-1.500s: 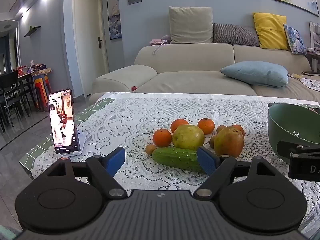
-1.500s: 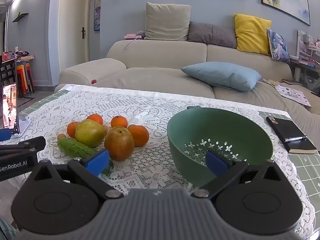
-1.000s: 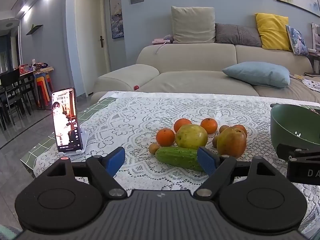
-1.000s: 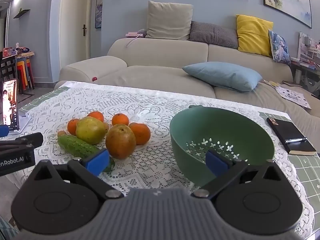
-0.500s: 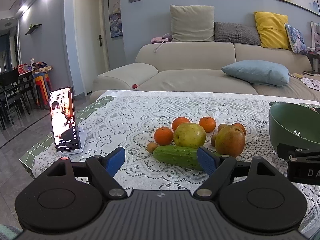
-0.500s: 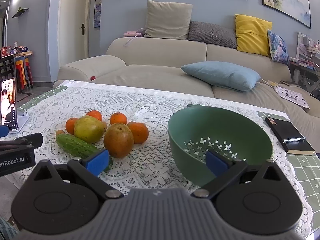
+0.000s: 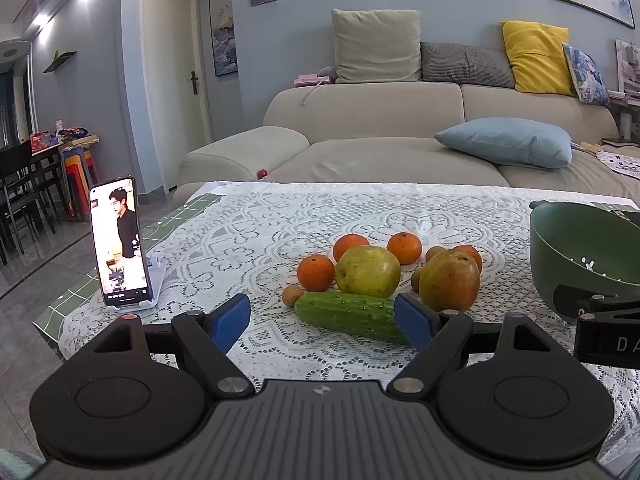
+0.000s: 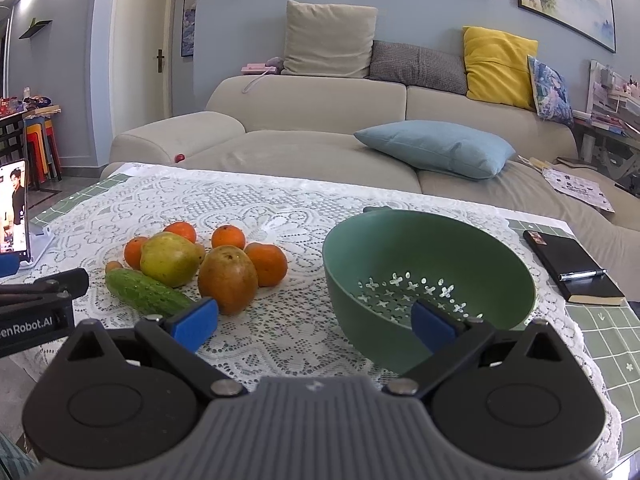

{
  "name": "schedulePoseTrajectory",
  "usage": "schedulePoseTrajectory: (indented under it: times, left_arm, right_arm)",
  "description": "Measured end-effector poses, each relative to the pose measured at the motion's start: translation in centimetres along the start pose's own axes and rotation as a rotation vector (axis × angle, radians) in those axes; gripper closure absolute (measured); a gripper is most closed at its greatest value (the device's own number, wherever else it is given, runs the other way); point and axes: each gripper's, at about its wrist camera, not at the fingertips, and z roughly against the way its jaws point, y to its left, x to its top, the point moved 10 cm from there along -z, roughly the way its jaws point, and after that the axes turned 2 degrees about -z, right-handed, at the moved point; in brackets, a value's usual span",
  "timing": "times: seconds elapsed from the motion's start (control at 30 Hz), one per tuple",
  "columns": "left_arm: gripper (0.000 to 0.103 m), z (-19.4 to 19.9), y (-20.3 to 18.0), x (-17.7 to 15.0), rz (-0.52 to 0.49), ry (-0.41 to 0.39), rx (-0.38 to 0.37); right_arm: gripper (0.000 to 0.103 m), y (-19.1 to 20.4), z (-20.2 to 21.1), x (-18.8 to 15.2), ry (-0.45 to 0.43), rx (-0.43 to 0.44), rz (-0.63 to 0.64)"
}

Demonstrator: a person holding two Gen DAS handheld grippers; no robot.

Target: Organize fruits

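A pile of fruit lies on the lace tablecloth: a green cucumber in front, a yellow-green pear, a reddish pear, several oranges and small brown fruits. The pile also shows in the right wrist view, with the cucumber and the reddish pear. An empty green colander bowl stands to the right of the pile. My left gripper is open and empty, just short of the cucumber. My right gripper is open and empty, in front of the bowl.
A phone on a white stand plays a video at the table's left edge. A black notebook with a pen lies at the right. A beige sofa with cushions stands behind the table.
Both grippers have drifted only slightly; the views shift a little. Both stay open and empty. The fruit has not moved.
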Motion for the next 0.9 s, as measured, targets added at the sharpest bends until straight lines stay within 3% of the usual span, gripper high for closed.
schedulePoseTrajectory:
  times: [0.9]
  left_arm:
    - [0.007,0.01,-0.08,0.09,-0.001,-0.001,-0.001]
  right_arm:
    - [0.004,-0.09,-0.19,-0.15,0.007,-0.012,0.006]
